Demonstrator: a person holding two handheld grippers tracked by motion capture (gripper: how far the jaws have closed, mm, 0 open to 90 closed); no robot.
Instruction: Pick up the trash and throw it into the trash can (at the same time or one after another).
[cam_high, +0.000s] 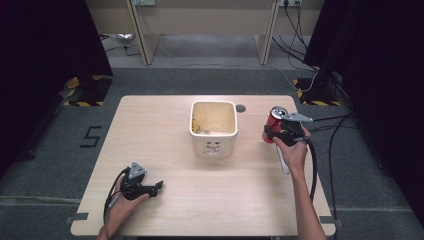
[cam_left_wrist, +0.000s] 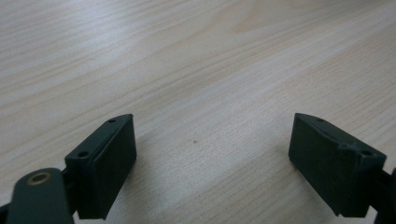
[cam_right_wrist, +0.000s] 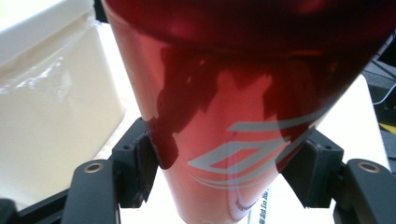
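the right tool (cam_high: 272, 133) pinches a red can (cam_high: 275, 120) between its jaws, held at the worktop's (cam_high: 165, 125) 3 o'clock edge, just right of the cream bin (cam_high: 213, 127). the left tool (cam_high: 159, 186) rests spread at 7 o'clock, gripping nothing.

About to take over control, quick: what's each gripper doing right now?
Left gripper: open, holding nothing, low over the bare table.
Right gripper: closed on the red can, beside the cream bin.
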